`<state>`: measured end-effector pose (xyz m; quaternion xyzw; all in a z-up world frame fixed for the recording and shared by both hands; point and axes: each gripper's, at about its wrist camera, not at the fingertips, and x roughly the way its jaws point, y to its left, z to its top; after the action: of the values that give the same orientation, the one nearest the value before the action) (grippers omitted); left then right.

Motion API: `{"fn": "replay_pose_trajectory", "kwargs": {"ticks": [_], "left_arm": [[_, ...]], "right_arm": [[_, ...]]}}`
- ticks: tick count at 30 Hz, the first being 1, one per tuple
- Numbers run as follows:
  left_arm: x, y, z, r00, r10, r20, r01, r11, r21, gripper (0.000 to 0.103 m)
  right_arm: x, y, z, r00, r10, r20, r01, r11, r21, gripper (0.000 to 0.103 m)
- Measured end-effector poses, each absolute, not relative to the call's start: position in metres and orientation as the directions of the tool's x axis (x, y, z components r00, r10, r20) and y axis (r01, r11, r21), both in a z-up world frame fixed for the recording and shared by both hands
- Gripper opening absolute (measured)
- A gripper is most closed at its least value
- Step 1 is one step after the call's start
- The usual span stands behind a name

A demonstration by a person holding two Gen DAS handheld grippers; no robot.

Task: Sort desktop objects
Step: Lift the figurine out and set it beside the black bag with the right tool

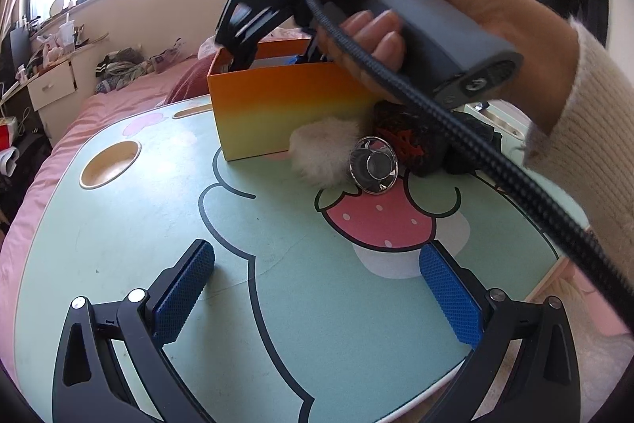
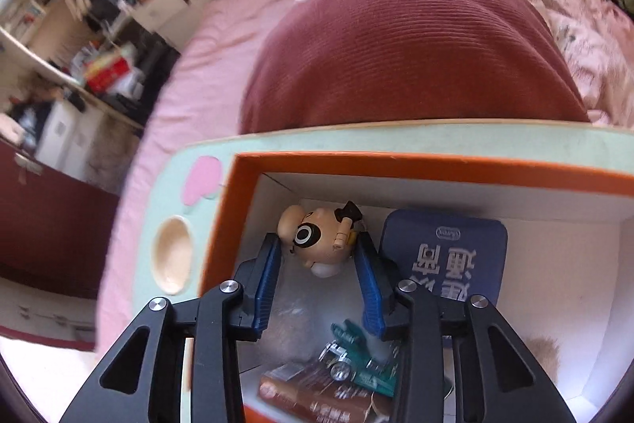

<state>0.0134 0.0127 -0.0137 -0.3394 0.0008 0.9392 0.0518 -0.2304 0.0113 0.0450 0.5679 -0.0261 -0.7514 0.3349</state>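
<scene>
- Orange cardboard box (image 2: 432,161) stands on the mint cartoon lap table (image 1: 130,232); the right gripper (image 2: 319,252) points down into it with a small cartoon-head figurine (image 2: 317,238) between its blue pads (image 2: 269,276).
- Both pads appear to press the figurine's sides, so the right gripper reads as closed on it, though the contact on the right side is partly hidden by the toy's little peg.
- Inside the box lie a blue packet with white characters (image 2: 447,256), a brown packet (image 2: 317,395) and a green-and-chrome item (image 2: 356,351) that is too blurred to name.
- Judged by its look, the figurine is hard, light plastic: rigid, smooth and rounded, so it could squirt out of a flat pinch. The broad cheeks either side of the head are the sensible place to hold; the thin peg and black topknot look breakable.
- The left gripper (image 1: 317,296) hovers low over the table with jaws wide apart and nothing between them.
- Unsorted beside the box: a cream fur pompom (image 1: 321,149), a chrome ring-shaped object (image 1: 374,163) touching it, and a dark knitted item with red marks (image 1: 412,141).
- The pompom will be soft and feather-light; the chrome piece is slick, best gripped across its rim.
</scene>
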Motion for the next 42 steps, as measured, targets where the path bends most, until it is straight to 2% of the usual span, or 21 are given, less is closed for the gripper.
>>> {"fn": "replay_pose_trajectory", "kwargs": {"ticks": [5,9,11,14,17,20,24,28,29,30,32,33,35,39,42], "left_arm": [[0.015,0.015,-0.013,-0.764,0.097,-0.638,-0.098,-0.995,-0.034,0.103],[0.015,0.015,-0.012,-0.763,0.096,-0.639,-0.097,-0.995,-0.033,0.103],[0.015,0.015,-0.011,-0.763,0.096,-0.639,-0.097,-0.995,-0.034,0.103],[0.013,0.013,-0.011,-0.762,0.096,-0.640,-0.098,-0.995,-0.032,0.103],[0.012,0.012,-0.010,-0.761,0.093,-0.643,-0.095,-0.995,-0.031,0.103],[0.011,0.011,-0.009,-0.760,0.093,-0.643,-0.095,-0.995,-0.031,0.103],[0.011,0.011,-0.009,-0.761,0.093,-0.642,-0.096,-0.995,-0.031,0.103],[0.008,0.009,-0.009,-0.760,0.094,-0.643,-0.096,-0.995,-0.032,0.103],[0.008,0.009,-0.008,-0.760,0.095,-0.643,-0.096,-0.995,-0.033,0.103],[0.008,0.008,-0.008,-0.760,0.095,-0.643,-0.096,-0.995,-0.033,0.103],[0.007,0.008,-0.008,-0.760,0.094,-0.643,-0.096,-0.995,-0.033,0.103],[0.007,0.008,-0.008,-0.760,0.094,-0.643,-0.096,-0.995,-0.033,0.103],[0.007,0.008,-0.008,-0.760,0.095,-0.643,-0.096,-0.995,-0.033,0.103],[0.006,0.007,-0.008,-0.760,0.095,-0.643,-0.096,-0.995,-0.033,0.103],[0.004,0.007,-0.007,-0.760,0.091,-0.643,-0.096,-0.995,-0.028,0.103]], "right_arm": [[-0.204,0.062,0.101,-0.215,-0.707,-0.674,0.538,-0.662,0.522,0.037],[-0.141,0.126,0.147,-0.274,-0.776,-0.567,0.655,-0.583,0.481,0.037],[-0.107,0.149,0.150,-0.329,-0.775,-0.539,0.673,-0.593,0.442,0.037],[-0.065,0.176,0.133,-0.428,-0.718,-0.550,0.671,-0.660,0.339,0.037],[-0.047,0.180,0.094,-0.455,-0.650,-0.609,0.647,-0.711,0.275,0.037],[-0.046,0.180,0.055,-0.411,-0.614,-0.674,0.642,-0.720,0.265,0.037],[-0.064,0.163,0.026,-0.347,-0.605,-0.717,0.632,-0.715,0.298,0.038],[-0.067,0.164,0.016,-0.383,-0.632,-0.674,0.632,-0.711,0.307,0.040],[-0.066,0.169,0.019,-0.399,-0.647,-0.650,0.626,-0.710,0.323,0.045],[-0.065,0.174,0.023,-0.407,-0.665,-0.626,0.625,-0.702,0.340,0.059],[-0.054,0.188,0.035,-0.434,-0.694,-0.574,0.632,-0.689,0.355,0.078],[-0.047,0.197,0.042,-0.463,-0.690,-0.557,0.635,-0.696,0.335,0.082],[-0.036,0.205,0.045,-0.503,-0.649,-0.571,0.630,-0.728,0.271,0.082],[-0.018,0.208,0.019,-0.489,-0.573,-0.658,0.629,-0.754,0.189,0.082],[-0.006,0.194,0.008,-0.609,-0.469,-0.640,0.597,-0.802,0.020,0.093]]}}
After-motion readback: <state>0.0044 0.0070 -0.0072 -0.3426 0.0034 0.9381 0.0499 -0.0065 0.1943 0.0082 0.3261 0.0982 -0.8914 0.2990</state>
